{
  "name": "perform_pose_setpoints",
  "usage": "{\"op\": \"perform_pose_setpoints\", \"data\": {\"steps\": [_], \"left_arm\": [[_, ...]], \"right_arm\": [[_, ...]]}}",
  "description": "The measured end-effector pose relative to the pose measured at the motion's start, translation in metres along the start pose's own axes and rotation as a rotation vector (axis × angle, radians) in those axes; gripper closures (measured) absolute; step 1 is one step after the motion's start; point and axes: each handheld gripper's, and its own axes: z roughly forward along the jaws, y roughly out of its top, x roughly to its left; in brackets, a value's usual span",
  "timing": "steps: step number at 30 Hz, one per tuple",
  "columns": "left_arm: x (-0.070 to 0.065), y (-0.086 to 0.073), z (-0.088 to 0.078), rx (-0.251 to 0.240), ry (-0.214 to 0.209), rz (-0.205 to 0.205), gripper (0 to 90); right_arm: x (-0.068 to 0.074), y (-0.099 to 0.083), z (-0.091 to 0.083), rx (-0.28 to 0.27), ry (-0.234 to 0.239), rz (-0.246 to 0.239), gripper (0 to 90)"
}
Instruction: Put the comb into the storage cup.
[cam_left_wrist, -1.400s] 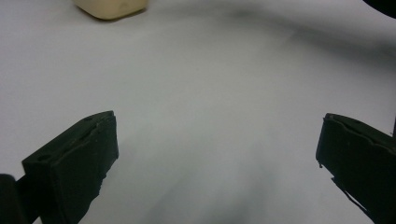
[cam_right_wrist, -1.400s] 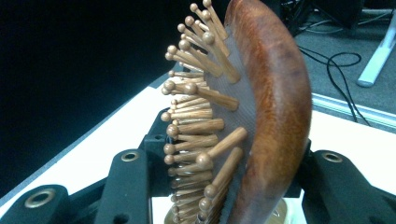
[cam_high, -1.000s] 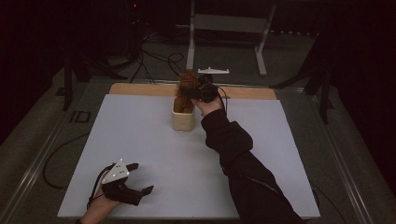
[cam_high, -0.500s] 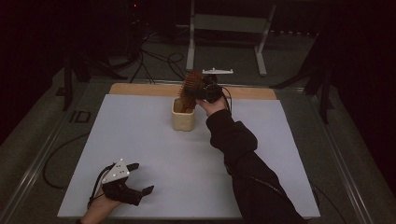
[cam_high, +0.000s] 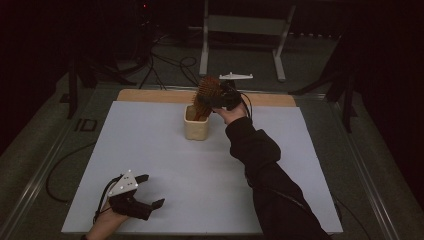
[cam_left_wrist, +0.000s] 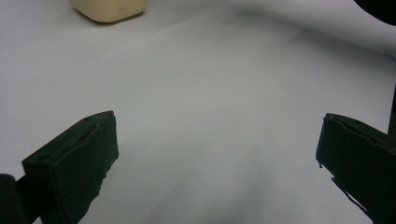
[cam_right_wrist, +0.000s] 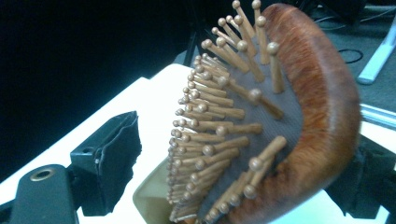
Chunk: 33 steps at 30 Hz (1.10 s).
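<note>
A wooden hairbrush (cam_high: 205, 95) with peg bristles stands handle-down in a cream cup (cam_high: 196, 127) at the far middle of the white table. My right gripper (cam_high: 221, 97) is at the brush head, open, with one jaw on each side of it. In the right gripper view the bristles of the hairbrush (cam_right_wrist: 243, 121) face the left jaw across a small gap. The right jaw sits behind the brush's wooden back, and the cup rim (cam_right_wrist: 149, 198) shows below. My left gripper (cam_high: 153, 190) rests open and empty near the front left edge, with its black fingers (cam_left_wrist: 74, 163) wide apart over bare table.
A wooden strip (cam_high: 150, 95) runs along the table's far edge behind the cup. Cables and a metal stand (cam_high: 240, 30) lie on the dark floor beyond. The cup's base (cam_left_wrist: 109, 8) shows far ahead of the left gripper. The white tabletop (cam_high: 165, 155) stretches between the two hands.
The right hand has shifted very slightly right at the brush head. The brush stays in the cup. The left gripper has not moved.
</note>
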Motion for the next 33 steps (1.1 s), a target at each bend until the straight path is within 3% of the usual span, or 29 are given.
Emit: {"op": "perform_pose_setpoints", "data": {"steps": [10,13,17,33], "left_arm": [[0.000,0.000,0.000,-0.002,0.001,0.002,0.0],[0.000,0.000,0.000,-0.001,-0.003,0.005,0.0],[0.000,0.001,0.000,0.001,-0.005,0.008,0.0],[-0.001,0.002,0.001,0.005,-0.009,0.018,0.0]], "right_arm": [[-0.002,0.002,-0.008,0.015,-0.003,-0.036,11.9],[-0.002,0.001,-0.009,0.035,0.002,-0.083,11.1],[-0.003,0.000,-0.013,0.020,0.008,-0.120,10.3],[-0.011,-0.010,-0.036,0.023,-0.004,-0.174,10.2]]}}
